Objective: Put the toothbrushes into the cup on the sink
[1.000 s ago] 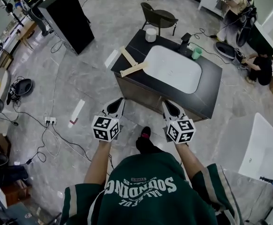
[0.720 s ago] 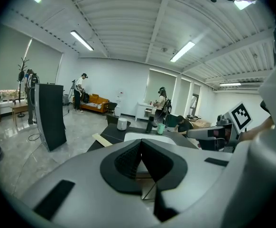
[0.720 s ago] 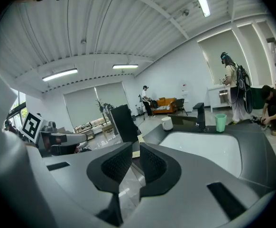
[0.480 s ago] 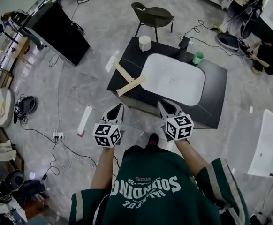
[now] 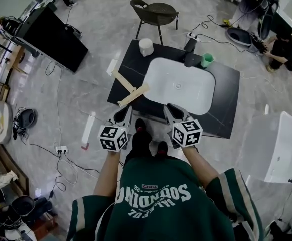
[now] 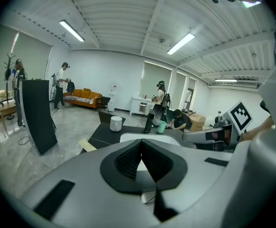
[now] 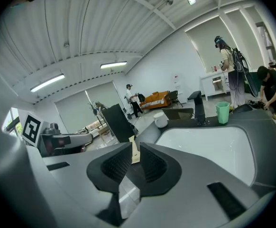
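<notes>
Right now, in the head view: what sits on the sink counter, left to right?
long beige boxes → white cylinder → black faucet → green cup

Dark green short-sleeved shirt (image 5: 156, 182) with white block lettering, white-striped sleeve cuffs (image 5: 226, 185), black shoes (image 5: 140, 135), left claw (image 5: 123, 115) and right claw (image 5: 172, 111) in grey shells with black ribbed pads (image 6: 127, 159), black-and-white marker cubes (image 5: 113, 137)
</notes>
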`<action>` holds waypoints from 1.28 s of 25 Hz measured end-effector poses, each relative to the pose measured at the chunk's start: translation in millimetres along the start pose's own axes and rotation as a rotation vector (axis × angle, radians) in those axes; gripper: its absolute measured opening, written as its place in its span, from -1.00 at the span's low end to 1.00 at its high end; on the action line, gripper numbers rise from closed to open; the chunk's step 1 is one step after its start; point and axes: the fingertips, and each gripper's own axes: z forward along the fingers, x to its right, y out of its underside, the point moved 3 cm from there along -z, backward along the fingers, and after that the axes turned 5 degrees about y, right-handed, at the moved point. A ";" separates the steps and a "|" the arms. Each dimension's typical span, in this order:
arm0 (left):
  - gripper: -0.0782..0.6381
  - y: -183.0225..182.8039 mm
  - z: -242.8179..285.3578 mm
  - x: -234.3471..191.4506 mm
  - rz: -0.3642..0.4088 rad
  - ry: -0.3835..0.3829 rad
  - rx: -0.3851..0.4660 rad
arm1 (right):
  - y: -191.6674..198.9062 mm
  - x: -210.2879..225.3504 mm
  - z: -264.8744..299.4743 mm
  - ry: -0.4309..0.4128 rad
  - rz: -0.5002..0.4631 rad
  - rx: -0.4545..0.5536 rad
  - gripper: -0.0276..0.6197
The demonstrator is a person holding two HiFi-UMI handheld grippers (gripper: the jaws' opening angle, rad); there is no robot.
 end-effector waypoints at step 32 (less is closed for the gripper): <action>-0.75 -34.0 146.8 -162.5 -0.012 0.310 -0.167 | 75.4 41.7 215.1 0.255 0.785 -0.407 -0.32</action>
